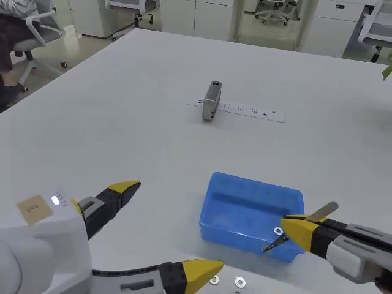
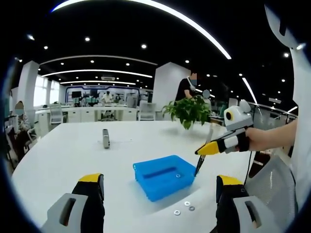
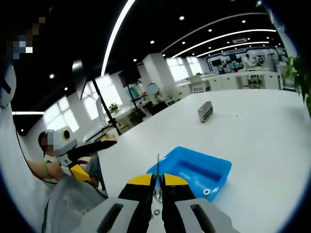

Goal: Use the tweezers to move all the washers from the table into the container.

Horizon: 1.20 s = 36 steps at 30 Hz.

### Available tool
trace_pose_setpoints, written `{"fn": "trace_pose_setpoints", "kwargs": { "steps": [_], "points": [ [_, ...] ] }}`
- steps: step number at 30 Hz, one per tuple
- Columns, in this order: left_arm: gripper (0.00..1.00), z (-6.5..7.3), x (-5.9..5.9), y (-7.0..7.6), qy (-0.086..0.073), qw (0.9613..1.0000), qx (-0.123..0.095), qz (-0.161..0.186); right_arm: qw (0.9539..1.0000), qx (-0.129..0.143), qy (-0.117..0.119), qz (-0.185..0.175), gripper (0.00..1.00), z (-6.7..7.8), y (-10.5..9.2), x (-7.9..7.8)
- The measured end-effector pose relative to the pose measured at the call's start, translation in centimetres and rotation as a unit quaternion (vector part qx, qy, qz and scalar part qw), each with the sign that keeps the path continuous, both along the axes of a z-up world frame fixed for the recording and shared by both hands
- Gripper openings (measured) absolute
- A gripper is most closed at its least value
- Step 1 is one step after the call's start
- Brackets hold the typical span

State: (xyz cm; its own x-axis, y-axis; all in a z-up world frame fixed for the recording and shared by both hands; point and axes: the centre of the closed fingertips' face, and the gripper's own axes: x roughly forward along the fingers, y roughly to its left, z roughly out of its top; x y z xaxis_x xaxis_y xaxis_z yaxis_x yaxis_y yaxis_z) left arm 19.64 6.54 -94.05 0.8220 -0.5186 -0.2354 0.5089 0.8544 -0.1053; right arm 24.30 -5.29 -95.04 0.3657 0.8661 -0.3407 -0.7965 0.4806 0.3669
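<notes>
Because two small silver metal washers (image 1: 214,280) lie flat on the white table (image 1: 122,122) at its near edge, the thin metal tweezers (image 1: 272,244) could skate off them or flick one away (flat rings give tips little to bite). The right gripper (image 1: 300,229) is clamped tight on the tweezers, tips by the near wall of the blue plastic container (image 1: 245,202), where one washer (image 1: 278,231) already lies. The loose pair lies nearer, to its left. The left gripper (image 1: 163,228) gapes wide, holding nothing.

Head view downward; gripper views low, opposed; all share container (image 1: 245,205).
</notes>
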Motion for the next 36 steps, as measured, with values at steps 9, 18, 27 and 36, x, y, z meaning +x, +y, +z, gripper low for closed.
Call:
{"fn": "trace_pose_setpoints", "kwargs": {
  "steps": [9, 18, 27, 36],
  "points": [
    [0.98, 0.1, 0.0, 0.0, 0.000, 1.0000, -0.001, 0.001, 1.0000, 0.000, 0.002, -0.008, 0.02, 0.8, 0.1, 1.7],
    [0.97, 0.2, 0.0, -0.1, -0.001, 1.0000, -0.003, 0.001, 0.9997, 0.001, 0.016, -0.018, 0.02, -0.1, 0.4, 4.0],
    [0.97, 0.2, 0.0, -0.1, -0.001, 1.0000, -0.005, 0.003, 0.9990, -0.028, 0.023, -0.026, 0.02, -2.3, 0.5, 5.8],
    [0.98, 0.2, -0.1, -0.2, 0.001, 1.0000, -0.006, 0.000, 0.9967, -0.079, 0.004, -0.019, 0.03, -4.9, 0.5, 6.9]
  ]
}}
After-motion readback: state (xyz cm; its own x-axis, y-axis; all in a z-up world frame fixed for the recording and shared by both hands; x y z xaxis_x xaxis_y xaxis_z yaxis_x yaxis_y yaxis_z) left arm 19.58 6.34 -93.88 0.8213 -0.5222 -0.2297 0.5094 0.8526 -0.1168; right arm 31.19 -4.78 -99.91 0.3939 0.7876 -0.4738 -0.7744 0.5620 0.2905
